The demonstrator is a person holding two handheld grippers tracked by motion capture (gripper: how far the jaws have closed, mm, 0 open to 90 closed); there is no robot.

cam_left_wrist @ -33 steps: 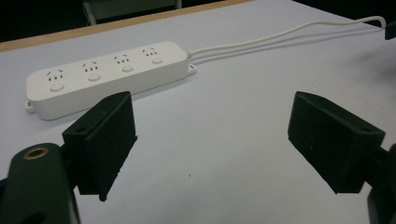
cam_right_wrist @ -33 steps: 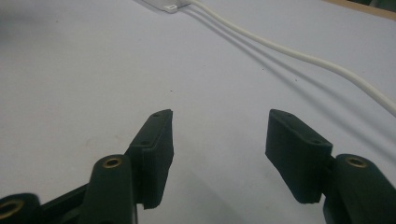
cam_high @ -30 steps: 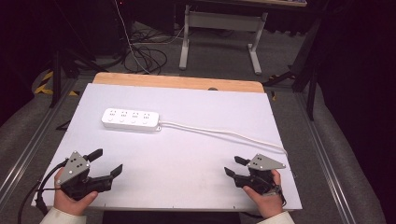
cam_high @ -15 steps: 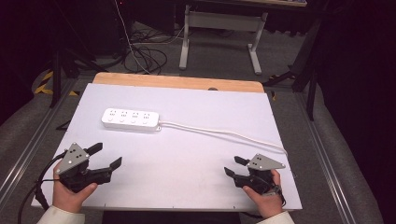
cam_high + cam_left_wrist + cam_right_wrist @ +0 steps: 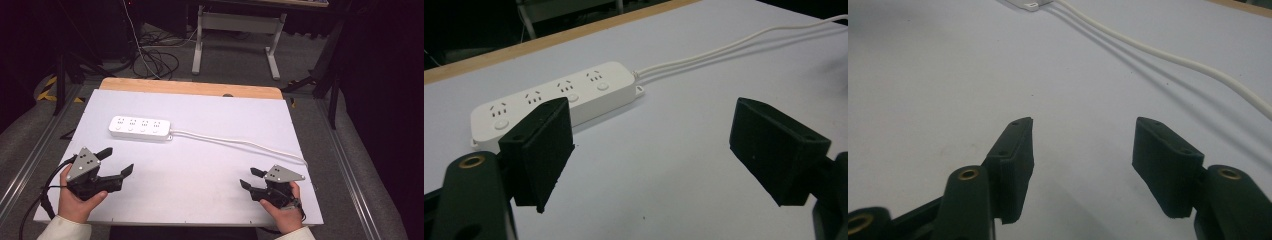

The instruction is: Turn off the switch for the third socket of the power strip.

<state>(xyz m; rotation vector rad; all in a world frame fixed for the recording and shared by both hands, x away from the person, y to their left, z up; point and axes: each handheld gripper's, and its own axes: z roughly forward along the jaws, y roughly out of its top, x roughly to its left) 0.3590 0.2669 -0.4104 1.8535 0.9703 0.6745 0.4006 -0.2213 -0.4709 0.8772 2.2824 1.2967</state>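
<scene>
While both hands rest at the near table (image 5: 210,150) edge, left gripper (image 5: 116,162) jaws stand wide apart, empty; right gripper (image 5: 249,178) jaws likewise parted; power strip (image 5: 140,128) lies far-left, its cord (image 5: 240,144) apparently running off the right edge.

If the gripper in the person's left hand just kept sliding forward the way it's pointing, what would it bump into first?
Probably the white power strip. In the left gripper view it lies ahead of the open left gripper, slightly toward one jaw, with bare table between. Depth is hard to judge.
</scene>
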